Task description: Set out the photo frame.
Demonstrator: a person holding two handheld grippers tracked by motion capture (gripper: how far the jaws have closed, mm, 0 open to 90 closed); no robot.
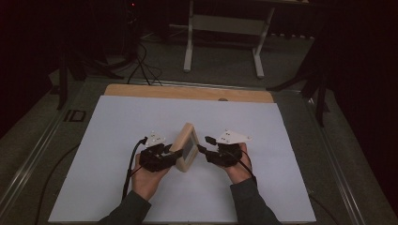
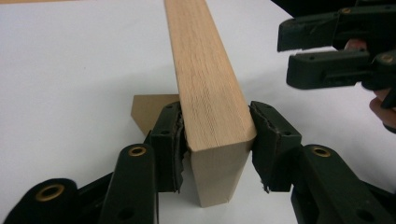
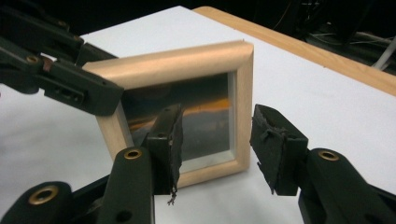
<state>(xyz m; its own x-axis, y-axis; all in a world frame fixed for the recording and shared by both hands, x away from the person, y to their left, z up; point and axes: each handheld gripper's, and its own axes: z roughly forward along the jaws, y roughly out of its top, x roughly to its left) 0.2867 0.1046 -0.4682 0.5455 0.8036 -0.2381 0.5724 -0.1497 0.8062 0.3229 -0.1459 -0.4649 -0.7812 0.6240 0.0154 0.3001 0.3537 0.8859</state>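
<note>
Black tongs (image 1: 174, 153), brass rivets, grey sleeves (image 1: 127, 210)

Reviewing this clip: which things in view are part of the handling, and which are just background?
In use:
wooden picture frame, standing upright
left gripper, shut on the frame's edge
right gripper, open, near the frame's glass

Background:
white table sheet
white stand behind the table

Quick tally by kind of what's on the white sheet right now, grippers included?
Wooden picture frame: 1
Grippers: 2, the left gripper clamped on the frame's edge, the right gripper open in front of its glass
White sheet: 1
Total: 4
</note>
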